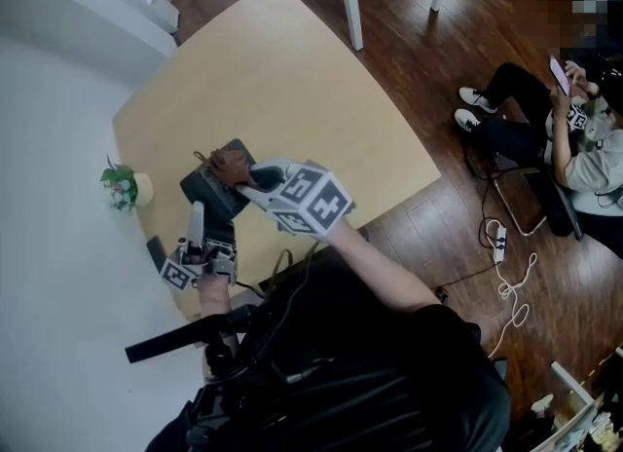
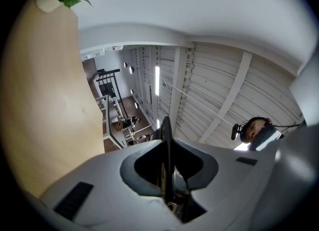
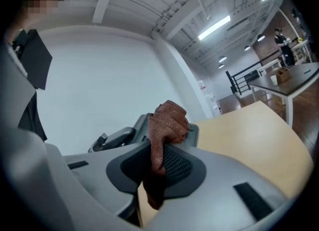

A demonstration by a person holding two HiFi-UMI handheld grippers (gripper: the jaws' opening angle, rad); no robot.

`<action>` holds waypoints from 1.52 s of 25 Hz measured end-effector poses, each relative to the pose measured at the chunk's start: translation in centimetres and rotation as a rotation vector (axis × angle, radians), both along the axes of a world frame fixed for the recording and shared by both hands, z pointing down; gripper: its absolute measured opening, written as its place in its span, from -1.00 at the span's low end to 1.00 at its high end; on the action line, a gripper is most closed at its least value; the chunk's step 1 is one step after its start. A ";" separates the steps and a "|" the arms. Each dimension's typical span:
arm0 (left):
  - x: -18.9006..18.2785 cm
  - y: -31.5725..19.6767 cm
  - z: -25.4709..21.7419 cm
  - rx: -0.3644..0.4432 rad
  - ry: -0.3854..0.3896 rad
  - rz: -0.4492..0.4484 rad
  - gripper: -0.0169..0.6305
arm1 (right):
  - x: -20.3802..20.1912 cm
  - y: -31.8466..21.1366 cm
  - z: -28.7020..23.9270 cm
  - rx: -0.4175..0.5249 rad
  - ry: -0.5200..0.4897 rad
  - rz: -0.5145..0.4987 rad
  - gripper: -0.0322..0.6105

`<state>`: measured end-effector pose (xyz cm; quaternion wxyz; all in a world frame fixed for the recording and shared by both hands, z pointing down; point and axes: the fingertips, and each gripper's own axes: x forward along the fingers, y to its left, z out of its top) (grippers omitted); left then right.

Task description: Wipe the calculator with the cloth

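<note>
While the right gripper [image 1: 251, 183] pinches the rust-brown knitted cloth [image 1: 232, 160] tight, the dark flat calculator [image 1: 209, 193] sits just beyond its tips, left of frame centre, its lower edge clamped in the near-closed left gripper [image 1: 198, 222].

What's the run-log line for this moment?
left gripper: shut on calculator edge | right gripper: shut on cloth | cloth: against calculator's far end | stage: wiping

Clad in a loose black top [image 1: 389, 392], with a pale grey left gripper [image 1: 197, 212] and right gripper [image 1: 249, 176], each bearing a white cube of black square markers.
</note>
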<state>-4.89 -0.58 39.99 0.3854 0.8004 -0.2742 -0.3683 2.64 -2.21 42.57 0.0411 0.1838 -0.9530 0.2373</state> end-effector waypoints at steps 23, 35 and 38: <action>-1.9 -0.6 -0.8 0.006 0.166 -0.110 -0.76 | -0.4 2.4 -1.0 -0.052 -0.076 -0.057 -0.70; -3.4 0.2 -0.3 0.009 0.168 -0.140 -0.77 | 7.7 -2.8 3.6 -0.112 0.045 0.241 -0.71; -3.2 -0.2 0.0 0.000 0.145 -0.146 -0.77 | 5.7 -1.1 -0.7 -0.074 -0.082 0.127 -0.71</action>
